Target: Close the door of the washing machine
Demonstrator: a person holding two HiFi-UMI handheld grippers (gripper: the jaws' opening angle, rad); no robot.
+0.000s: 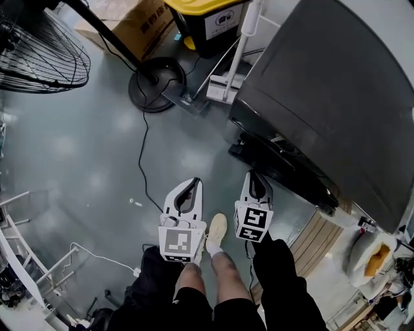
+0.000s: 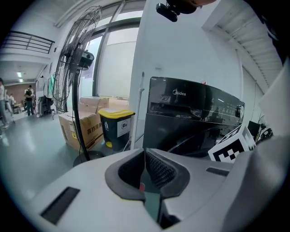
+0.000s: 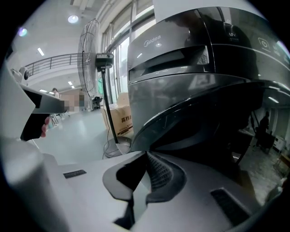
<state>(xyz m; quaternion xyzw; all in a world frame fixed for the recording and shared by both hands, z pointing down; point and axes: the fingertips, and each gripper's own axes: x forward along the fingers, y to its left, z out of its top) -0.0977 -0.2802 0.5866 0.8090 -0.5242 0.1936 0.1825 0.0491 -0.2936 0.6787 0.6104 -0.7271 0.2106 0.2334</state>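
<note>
The dark grey washing machine (image 1: 336,90) stands at the right of the head view. Its round door (image 1: 284,169) hangs open, low at the front, swung out over the floor. My right gripper (image 1: 254,174) is shut and empty, its tip right by the door's near edge; I cannot tell whether they touch. In the right gripper view the gripper (image 3: 146,155) points at the door (image 3: 190,118), which curves close above the jaws. My left gripper (image 1: 195,181) is shut on nothing, over bare floor left of the door. Its own view shows the gripper (image 2: 145,152) and the machine (image 2: 190,113) ahead.
A pedestal fan's base (image 1: 157,84) and its cable (image 1: 142,161) lie on the floor ahead. A cardboard box (image 1: 129,26), a yellow-lidded bin (image 1: 207,19) and a white dustpan (image 1: 223,87) stand beyond. My shoe (image 1: 217,229) is between the grippers. A white rack (image 1: 26,258) stands at left.
</note>
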